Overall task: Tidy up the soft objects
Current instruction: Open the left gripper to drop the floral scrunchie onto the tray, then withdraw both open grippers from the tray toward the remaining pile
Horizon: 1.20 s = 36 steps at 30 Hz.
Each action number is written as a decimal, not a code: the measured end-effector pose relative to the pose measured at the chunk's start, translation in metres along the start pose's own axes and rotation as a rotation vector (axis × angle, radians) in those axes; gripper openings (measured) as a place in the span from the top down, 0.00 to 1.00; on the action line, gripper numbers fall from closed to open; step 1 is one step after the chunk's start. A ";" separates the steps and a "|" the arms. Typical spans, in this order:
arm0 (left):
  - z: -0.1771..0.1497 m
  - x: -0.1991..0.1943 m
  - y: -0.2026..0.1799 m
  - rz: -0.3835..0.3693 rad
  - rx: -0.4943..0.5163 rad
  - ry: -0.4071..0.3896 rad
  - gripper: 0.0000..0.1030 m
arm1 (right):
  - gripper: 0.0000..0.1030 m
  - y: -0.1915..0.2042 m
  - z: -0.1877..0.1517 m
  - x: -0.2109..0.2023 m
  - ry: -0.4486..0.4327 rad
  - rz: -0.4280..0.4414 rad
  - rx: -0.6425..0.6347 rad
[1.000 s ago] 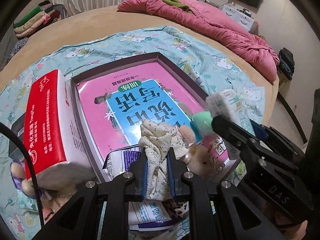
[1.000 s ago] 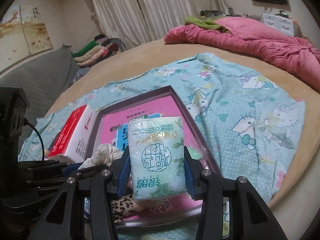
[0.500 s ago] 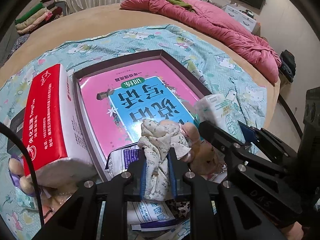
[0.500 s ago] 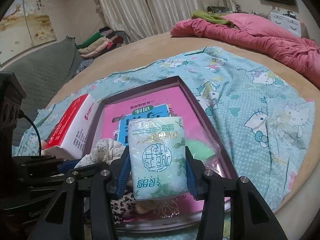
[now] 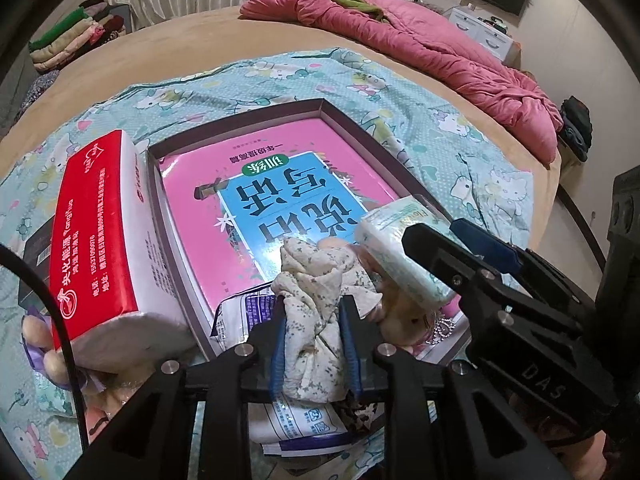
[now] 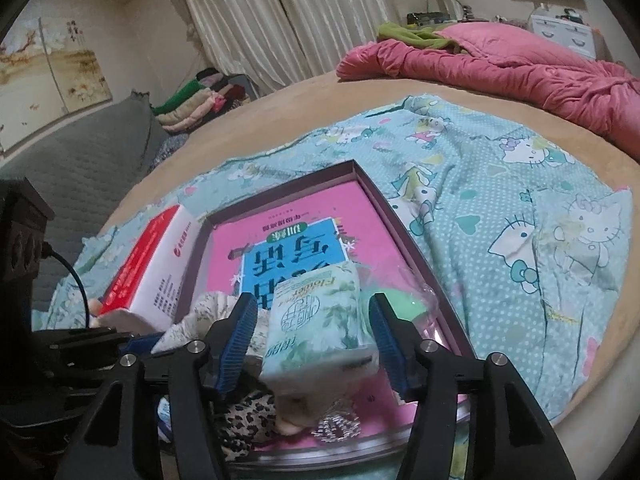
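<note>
My left gripper (image 5: 314,340) is shut on a cream floral cloth (image 5: 316,308), held over the near end of a shallow dark tray (image 5: 352,128) with a pink and blue book (image 5: 280,184) in it. My right gripper (image 6: 312,340) is open; a pale green tissue pack (image 6: 320,332) tilts between its spread pads, dropping onto the soft things in the tray. The pack also shows in the left wrist view (image 5: 404,252). A green soft object (image 6: 396,304) and a leopard-print cloth (image 6: 244,420) lie at the tray's near end.
A red and white tissue pack (image 5: 104,248) leans on the tray's left rim. A blue cartoon sheet (image 6: 500,208) covers the tan round bed. A pink quilt (image 6: 500,68) lies at the back. A white plastic packet (image 5: 296,420) lies under my left gripper.
My right gripper has opened and let go of the green tissue pack, which tips down toward the tray. My left gripper stays shut on the floral cloth.
</note>
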<state>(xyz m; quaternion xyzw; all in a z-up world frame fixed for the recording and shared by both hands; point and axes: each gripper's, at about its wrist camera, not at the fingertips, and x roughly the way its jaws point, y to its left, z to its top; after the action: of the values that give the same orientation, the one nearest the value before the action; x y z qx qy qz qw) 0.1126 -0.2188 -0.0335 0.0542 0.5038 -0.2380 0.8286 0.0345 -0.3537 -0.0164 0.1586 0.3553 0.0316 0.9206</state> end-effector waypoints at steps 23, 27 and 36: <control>-0.001 -0.024 -0.003 0.017 0.012 -0.047 0.48 | 0.28 -0.009 0.006 -0.021 -0.099 -0.063 0.034; -0.001 -0.033 -0.003 0.043 0.019 -0.064 0.44 | 0.27 -0.008 0.006 -0.022 -0.103 -0.077 0.028; -0.004 -0.054 0.002 0.092 -0.002 -0.091 0.36 | 0.25 -0.005 0.005 -0.026 -0.119 -0.108 0.009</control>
<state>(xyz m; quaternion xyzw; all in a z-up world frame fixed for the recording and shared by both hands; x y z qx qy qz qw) 0.0900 -0.1976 0.0106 0.0657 0.4626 -0.2013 0.8609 0.0186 -0.3647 0.0024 0.1449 0.3082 -0.0290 0.9398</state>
